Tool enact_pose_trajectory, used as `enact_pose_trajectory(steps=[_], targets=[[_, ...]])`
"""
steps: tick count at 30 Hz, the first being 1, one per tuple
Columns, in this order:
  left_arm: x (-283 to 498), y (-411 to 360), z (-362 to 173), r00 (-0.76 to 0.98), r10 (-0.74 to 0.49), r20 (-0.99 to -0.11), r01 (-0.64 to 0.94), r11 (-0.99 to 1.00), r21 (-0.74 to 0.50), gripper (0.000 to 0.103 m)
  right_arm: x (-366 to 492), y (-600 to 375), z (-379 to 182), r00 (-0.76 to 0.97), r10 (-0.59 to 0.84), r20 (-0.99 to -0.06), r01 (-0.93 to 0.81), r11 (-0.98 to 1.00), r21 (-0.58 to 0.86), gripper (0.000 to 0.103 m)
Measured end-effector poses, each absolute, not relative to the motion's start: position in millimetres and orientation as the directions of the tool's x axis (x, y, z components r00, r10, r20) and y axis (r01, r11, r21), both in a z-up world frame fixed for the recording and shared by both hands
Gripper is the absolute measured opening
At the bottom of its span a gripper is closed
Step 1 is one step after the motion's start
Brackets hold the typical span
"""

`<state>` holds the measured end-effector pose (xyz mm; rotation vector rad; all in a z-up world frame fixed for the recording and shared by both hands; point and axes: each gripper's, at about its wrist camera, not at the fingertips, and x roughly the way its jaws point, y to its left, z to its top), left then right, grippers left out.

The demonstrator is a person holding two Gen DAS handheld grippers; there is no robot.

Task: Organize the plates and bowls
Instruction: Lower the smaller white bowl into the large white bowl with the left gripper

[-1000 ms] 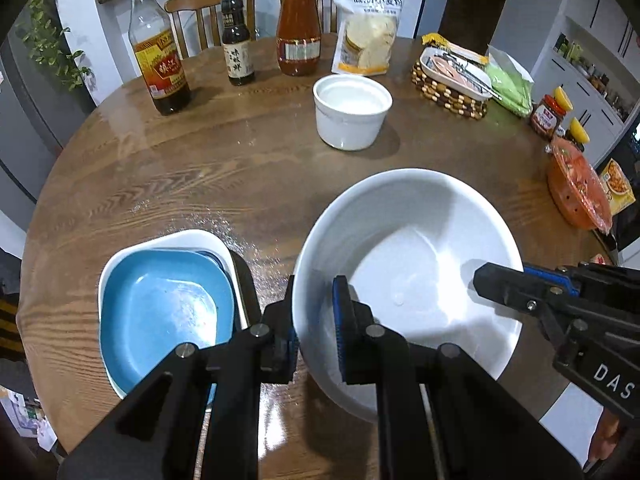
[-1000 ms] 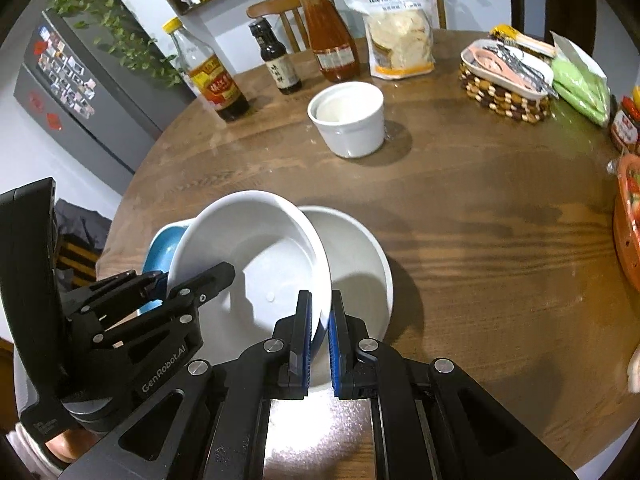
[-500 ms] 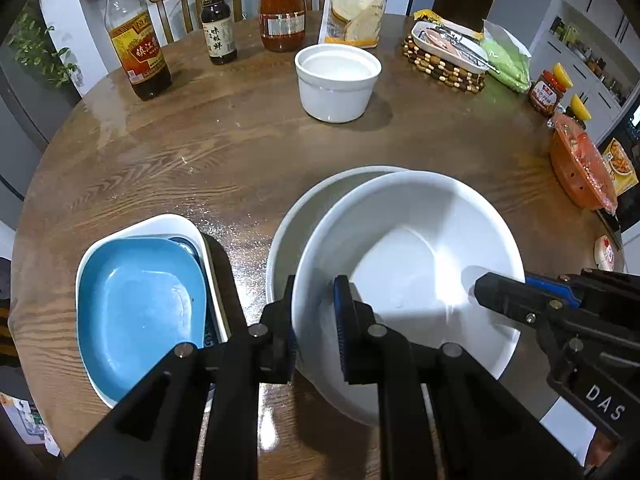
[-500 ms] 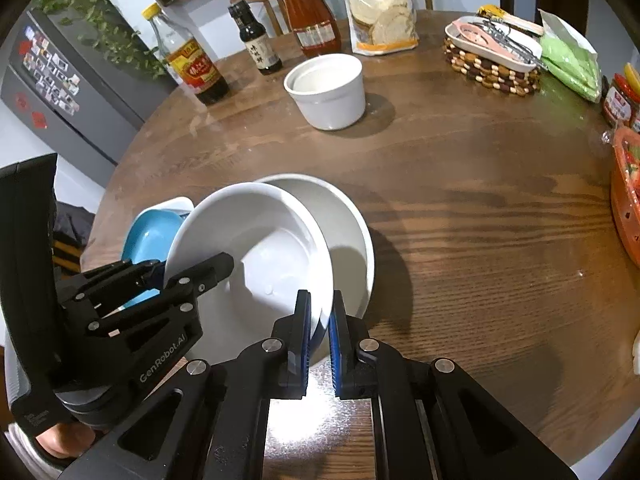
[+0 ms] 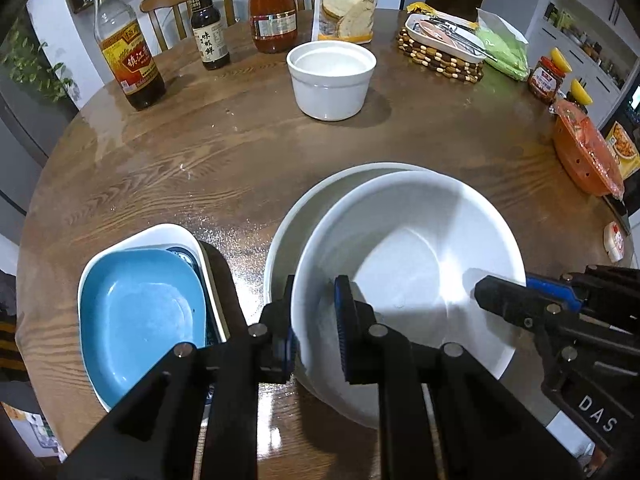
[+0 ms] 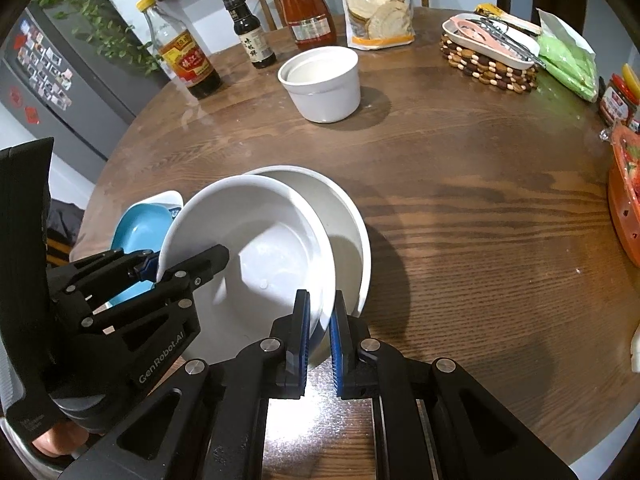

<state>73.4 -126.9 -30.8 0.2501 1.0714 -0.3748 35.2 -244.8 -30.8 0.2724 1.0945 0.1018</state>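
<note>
I hold a wide white bowl (image 5: pixel 408 264) (image 6: pixel 256 248) by two sides of its rim. My left gripper (image 5: pixel 316 320) (image 6: pixel 182 260) is shut on the near left rim. My right gripper (image 6: pixel 319 320) (image 5: pixel 520 292) is shut on the opposite rim. A second white bowl (image 5: pixel 320 196) (image 6: pixel 348 216) sits on the table under it, its far rim showing beyond the held bowl; I cannot tell whether they touch. To the left, a blue dish (image 5: pixel 136 312) (image 6: pixel 136 224) lies nested in a white dish (image 5: pixel 168 232). A white ramekin (image 5: pixel 331 80) (image 6: pixel 320 84) stands further back.
Three bottles (image 5: pixel 128 56) and a flour bag (image 5: pixel 348 0) line the far edge of the round wooden table (image 5: pixel 200 152). A woven basket (image 5: pixel 440 56), green packets, jars and an orange colander (image 5: pixel 588 160) stand along the right. Chairs stand behind.
In both views the table things have slid down the frame. The lower bowl's far rim has come out from behind the held bowl. Both grippers keep their hold.
</note>
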Motion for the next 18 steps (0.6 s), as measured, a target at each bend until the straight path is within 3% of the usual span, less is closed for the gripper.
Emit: enact_pose_trajectory(steps=[18], targets=[[72.6,-128.9,-31.9,0.433,-0.164,-0.886,0.427,0.904,0.041,0.019,32.5,-245.8,-30.1,0.463,0.218,-0.859,0.058,0.960,0.275,0.010]])
